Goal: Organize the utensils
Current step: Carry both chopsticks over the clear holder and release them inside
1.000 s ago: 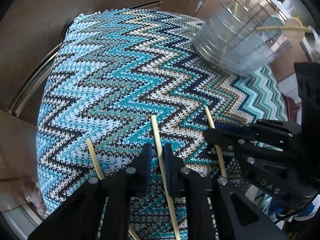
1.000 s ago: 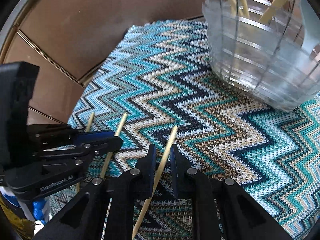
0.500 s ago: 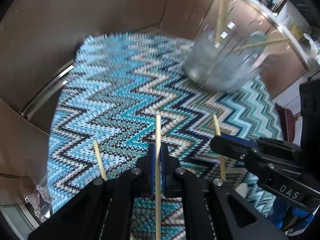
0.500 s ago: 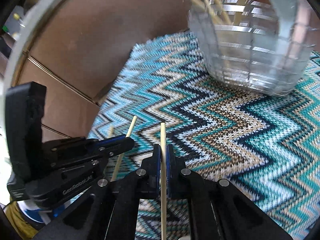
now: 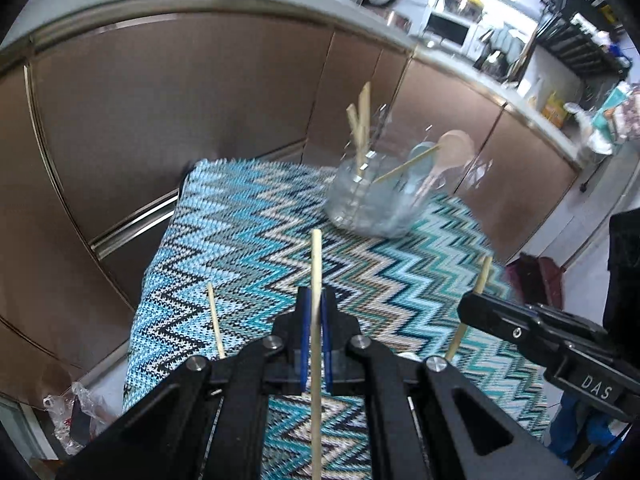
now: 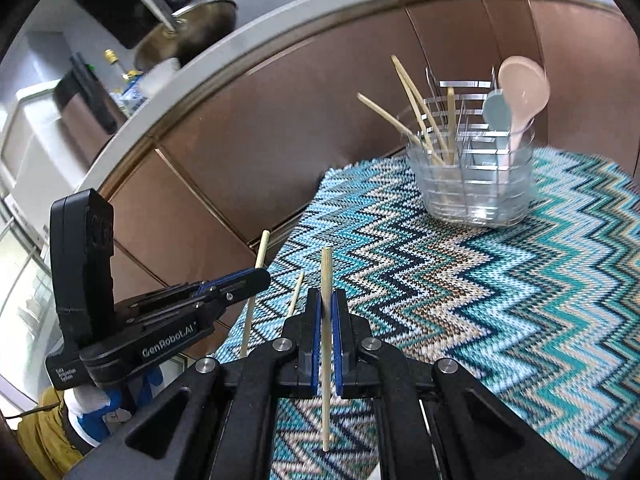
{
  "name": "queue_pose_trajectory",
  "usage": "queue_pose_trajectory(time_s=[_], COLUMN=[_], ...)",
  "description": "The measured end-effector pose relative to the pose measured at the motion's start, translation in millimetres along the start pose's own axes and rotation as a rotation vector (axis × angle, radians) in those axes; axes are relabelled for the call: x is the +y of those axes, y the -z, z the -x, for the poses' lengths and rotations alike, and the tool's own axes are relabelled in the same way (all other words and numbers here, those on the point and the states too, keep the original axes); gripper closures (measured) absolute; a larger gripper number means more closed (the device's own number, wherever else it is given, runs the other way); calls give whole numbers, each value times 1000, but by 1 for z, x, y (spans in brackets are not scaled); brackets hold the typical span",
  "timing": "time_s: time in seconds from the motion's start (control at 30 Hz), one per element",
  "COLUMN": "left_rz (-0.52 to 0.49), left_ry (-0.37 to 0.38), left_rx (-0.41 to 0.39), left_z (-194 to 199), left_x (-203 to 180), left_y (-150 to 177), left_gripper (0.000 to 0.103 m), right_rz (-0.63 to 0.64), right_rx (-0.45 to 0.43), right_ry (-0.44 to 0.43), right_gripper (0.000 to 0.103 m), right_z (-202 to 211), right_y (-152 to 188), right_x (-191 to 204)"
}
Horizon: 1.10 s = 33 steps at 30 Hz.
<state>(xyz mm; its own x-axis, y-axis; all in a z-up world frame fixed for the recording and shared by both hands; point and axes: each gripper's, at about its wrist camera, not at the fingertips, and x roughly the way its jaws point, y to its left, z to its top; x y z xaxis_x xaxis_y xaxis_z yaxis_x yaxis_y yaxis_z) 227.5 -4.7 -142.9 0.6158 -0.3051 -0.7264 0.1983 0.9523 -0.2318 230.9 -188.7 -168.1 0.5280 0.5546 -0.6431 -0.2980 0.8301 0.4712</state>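
Note:
My left gripper is shut on a wooden chopstick and holds it raised above the zigzag cloth. My right gripper is shut on a second chopstick, also raised. Each gripper shows in the other's view: the right gripper with its stick, the left gripper with its stick. A third chopstick lies on the cloth at the left; it also shows in the right wrist view. A clear utensil holder at the far end holds chopsticks and two spoons.
Brown cabinet fronts rise behind the cloth-covered table. A worktop above carries a pan and bottles. The cloth's left edge drops off beside the cabinets.
Both grippers closed on their chopsticks and lifted them off the cloth, tilting up and back. The holder now looks farther away.

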Motion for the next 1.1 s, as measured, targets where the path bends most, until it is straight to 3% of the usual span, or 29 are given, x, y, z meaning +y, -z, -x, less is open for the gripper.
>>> queue_pose_trajectory(time_s=[0.4, 0.63, 0.87, 1.1], left_rz=[-6, -20, -19, -35], left_ry=[39, 48, 73, 81], left_rx=[-200, -327, -412, -566], left_z=[89, 117, 104, 71], left_x=[-26, -46, -60, -73], left_y=[1, -26, -71, -129], left_gripper=[98, 98, 98, 98], right_rz=[66, 120, 158, 215], right_rx=[-170, -279, -408, -561], right_ry=[15, 27, 16, 27], right_gripper=[98, 98, 98, 98], right_z=[94, 132, 146, 139], right_y=[7, -12, -55, -115], right_x=[38, 45, 34, 13])
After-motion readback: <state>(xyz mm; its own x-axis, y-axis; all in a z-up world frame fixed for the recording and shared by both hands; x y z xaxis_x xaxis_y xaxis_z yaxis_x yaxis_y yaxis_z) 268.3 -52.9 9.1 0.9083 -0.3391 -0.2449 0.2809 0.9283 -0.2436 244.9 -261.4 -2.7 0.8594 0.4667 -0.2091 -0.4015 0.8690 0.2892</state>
